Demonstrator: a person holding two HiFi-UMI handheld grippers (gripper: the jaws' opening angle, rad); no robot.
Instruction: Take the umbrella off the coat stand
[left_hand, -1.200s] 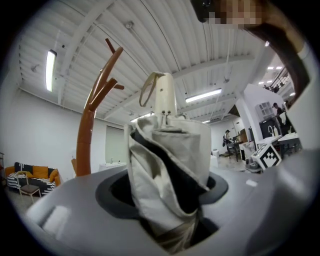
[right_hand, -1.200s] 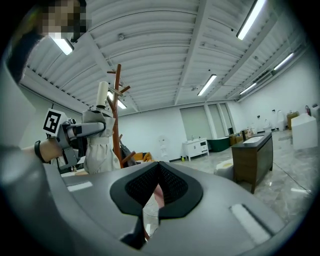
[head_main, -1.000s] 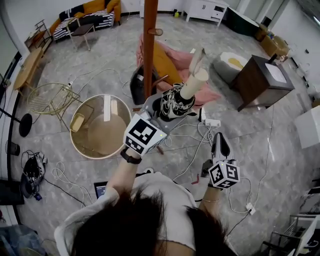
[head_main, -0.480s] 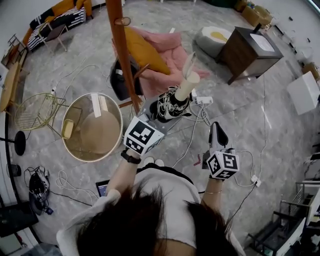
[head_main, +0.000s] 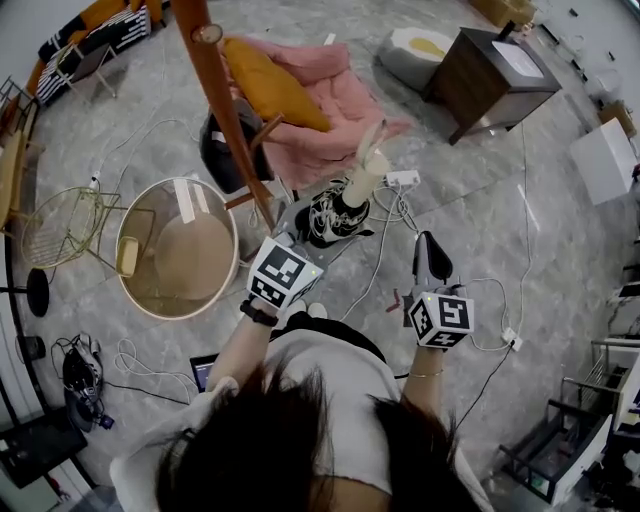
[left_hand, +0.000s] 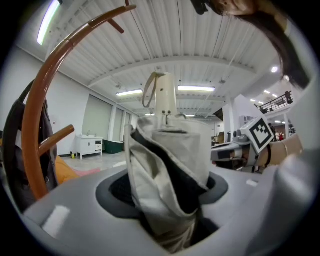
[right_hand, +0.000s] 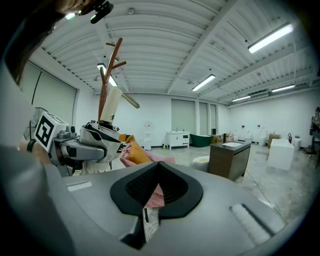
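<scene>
**Umbrella pinched in left gripper, looking clear of the stand**

Grip: the left gripper (head_main: 318, 222) is pinching the folded umbrella (left_hand: 170, 170) round its bunched beige-and-black canopy, the jaws pressing into the fabric from both sides. The cream handle is sticking out past the tips, and its wrist loop is hanging free, hooked on nothing. The right gripper (head_main: 428, 250) is carrying nothing. Its jaws are resting together, with only a thin slit showing floor and pink cloth through it. It is idling to the right of the left gripper, apart from the umbrella.

Progress (my reading): the lift-off is looking done. The coat stand (head_main: 222, 110) is passing just left of the left gripper, and the left gripper view is showing open air between its pole and the umbrella. What is remaining, as I judge it, is carrying the umbrella away from the stand. The task is naming no place to put it.

Surroundings:
- A black bag (head_main: 222, 155) is hanging on the stand, left of the left gripper.
- An orange cushion (head_main: 268, 85) and a pink cloth (head_main: 335, 95) are lying beyond the tips of both grippers.
- A round glass table (head_main: 190, 265) is sitting further left, past the pole.
- White cables (head_main: 385, 250) are trailing over the floor between the 2 grippers.
- A dark wooden cabinet (head_main: 490, 80) is standing well beyond the right gripper.

In the way: 1 low peg (left_hand: 59, 137) is jutting towards the left gripper. A swing leftwards could knock the handle against it or the pole.
</scene>
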